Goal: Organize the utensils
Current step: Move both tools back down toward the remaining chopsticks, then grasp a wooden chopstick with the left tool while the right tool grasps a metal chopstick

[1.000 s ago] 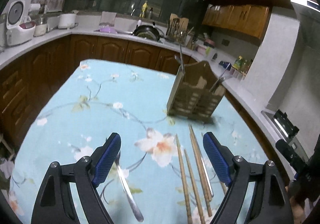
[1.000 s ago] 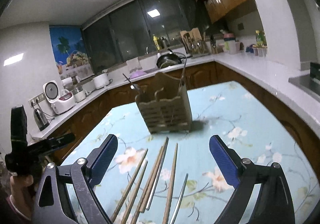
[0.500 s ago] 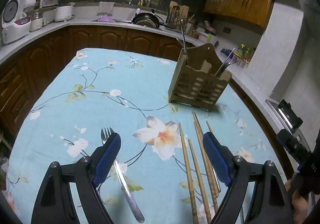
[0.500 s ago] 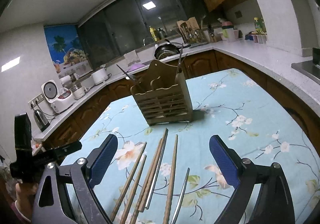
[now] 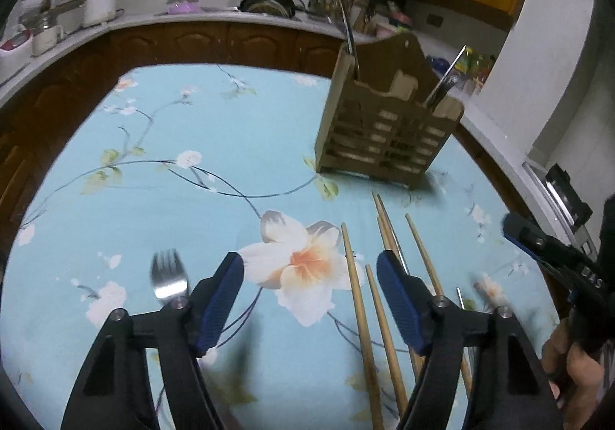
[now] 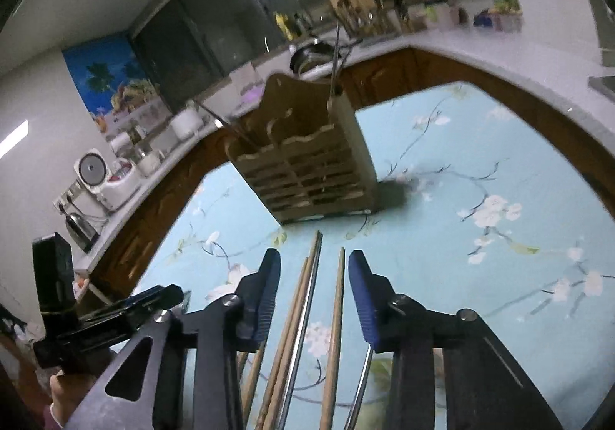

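Dim kitchen light falls on a worktop [image 5: 215,130] covered by a pale blue cloth printed with white and peach flowers.

The left gripper [image 5: 309,293] hangs low over the cloth, its blue-padded fingers [image 5: 221,301] released and spread with nothing between them; only a large printed flower shows in the gap. Just outside its left finger lies a silver metal fork [image 5: 168,274], tines pointing away. Under and beside its right finger lie the long wooden chopsticks [image 5: 359,303], roughly parallel, tips toward the far side of the worktop.

The right gripper [image 6: 314,293] is also released, though its blue fingers [image 6: 365,301] stand closer together. They straddle several of the same wooden chopsticks [image 6: 334,314] and a thin metal rod [image 6: 303,314] lying among them, without pressing on any; whether the pads touch one cannot be told. Another slim metal piece [image 6: 363,376] lies just outside the right finger.

Beyond the chopstick tips, near but apart, stands the slatted wooden utensil holder [image 5: 388,130], upright, with thin metal handles sticking up from its left and right compartments. Behind it, a pale counter [image 6: 480,45] on dark wooden cabinets curves around the room, carrying a white rice cooker [image 6: 102,176].
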Demonstrator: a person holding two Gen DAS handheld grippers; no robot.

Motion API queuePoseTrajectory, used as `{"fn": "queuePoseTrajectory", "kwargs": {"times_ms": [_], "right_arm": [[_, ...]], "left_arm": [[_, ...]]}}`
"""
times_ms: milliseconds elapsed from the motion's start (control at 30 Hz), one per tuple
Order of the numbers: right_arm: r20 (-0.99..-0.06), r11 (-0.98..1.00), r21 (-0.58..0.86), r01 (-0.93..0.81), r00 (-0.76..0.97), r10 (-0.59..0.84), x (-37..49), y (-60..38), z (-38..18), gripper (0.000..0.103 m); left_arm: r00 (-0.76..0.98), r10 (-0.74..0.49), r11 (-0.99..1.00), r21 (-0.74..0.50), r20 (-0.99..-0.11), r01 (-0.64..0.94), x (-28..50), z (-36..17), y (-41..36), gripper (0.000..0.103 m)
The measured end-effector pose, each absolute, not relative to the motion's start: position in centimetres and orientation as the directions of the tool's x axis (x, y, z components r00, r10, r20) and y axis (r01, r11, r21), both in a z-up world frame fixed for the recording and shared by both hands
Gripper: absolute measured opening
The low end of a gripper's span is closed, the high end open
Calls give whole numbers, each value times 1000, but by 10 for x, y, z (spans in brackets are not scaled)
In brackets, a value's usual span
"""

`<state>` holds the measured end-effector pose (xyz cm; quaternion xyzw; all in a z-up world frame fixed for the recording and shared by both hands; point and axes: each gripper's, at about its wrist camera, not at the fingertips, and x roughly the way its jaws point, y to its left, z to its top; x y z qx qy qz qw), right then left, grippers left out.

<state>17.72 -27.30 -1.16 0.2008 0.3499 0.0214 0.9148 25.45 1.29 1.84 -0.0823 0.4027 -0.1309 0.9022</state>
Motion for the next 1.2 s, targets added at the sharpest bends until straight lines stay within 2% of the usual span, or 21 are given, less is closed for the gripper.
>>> {"fn": "queuePoseTrajectory", "kwargs": {"times_ms": [200,433,600,767,900,1000,1133,1200], "right_arm": [[-718,934,344,92,667,199,212,-263,-37,25],[-755,939,334,80,619,215,242,-257,-50,22],[-779,947,314,69,590,215,258,-251,-59,18],[-819,960,272,62,539,197,270,-245,-74,13],[-821,965,257,50,539,190,271,-244,-74,12],[-823,963,264,61,535,192,271,-250,-74,7],[-833,969,245,42,520,188,274,-251,-75,5],[-837,970,241,39,514,188,277,-251,-75,5]], "left_arm": [[583,-297,955,-230,-756,187,289,1,-7,56],[536,-294,955,-216,-791,205,316,-20,-26,54],[516,-282,956,-193,-809,220,329,-36,-36,38],[516,-256,957,-140,-817,253,326,-39,-39,35],[484,-331,942,-249,-810,227,327,-34,-26,35],[479,-365,930,-287,-799,230,330,-30,-24,35],[458,-365,926,-268,-810,265,336,-33,-37,35],[467,-335,934,-221,-819,282,336,-37,-44,35]]}}
